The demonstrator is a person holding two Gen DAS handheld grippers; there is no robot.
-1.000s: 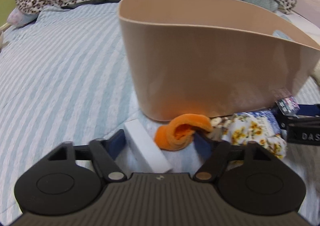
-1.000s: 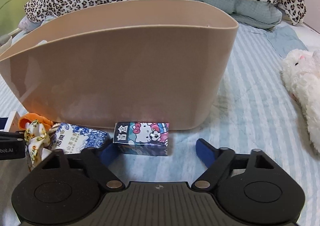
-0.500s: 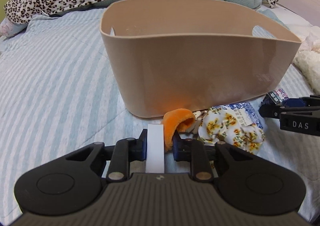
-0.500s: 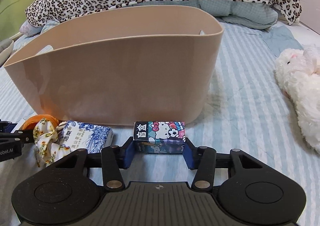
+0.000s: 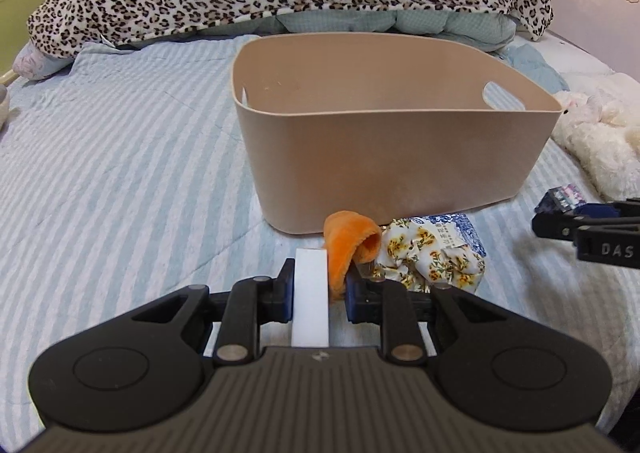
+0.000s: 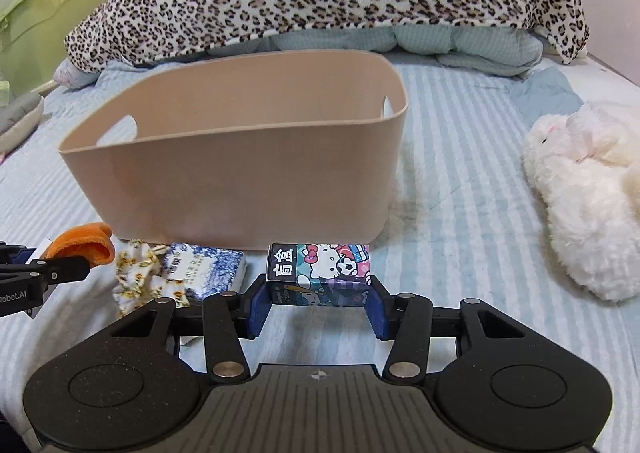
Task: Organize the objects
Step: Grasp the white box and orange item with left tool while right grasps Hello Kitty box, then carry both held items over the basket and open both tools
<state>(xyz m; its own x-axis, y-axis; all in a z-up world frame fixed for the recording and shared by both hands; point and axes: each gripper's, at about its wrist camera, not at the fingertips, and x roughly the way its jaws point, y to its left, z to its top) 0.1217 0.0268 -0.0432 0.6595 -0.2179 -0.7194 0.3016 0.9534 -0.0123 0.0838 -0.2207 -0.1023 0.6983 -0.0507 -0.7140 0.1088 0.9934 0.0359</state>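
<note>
On the bed, beige bin (image 5: 392, 157) holds nothing visible. Left gripper (image 5: 316, 289) clamps white block (image 5: 311, 293) plus orange cloth (image 5: 348, 245); right gripper (image 6: 318, 301) clamps cartoon box (image 6: 320, 269). Scrunchie (image 6: 140, 273), tissue pack (image 6: 204, 269) remain outside.

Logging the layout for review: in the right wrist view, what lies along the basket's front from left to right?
Orange plush piece → floral scrunchie → blue-and-white packet → Hello Kitty box held in the right gripper → white plush toy.

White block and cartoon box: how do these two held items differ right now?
The white block is plain and blank; the cartoon box is printed with colorful characters. The block runs lengthwise along the left tongs, while the box sits crosswise in the right tongs. Both are clamped in front of the beige bin.
</note>
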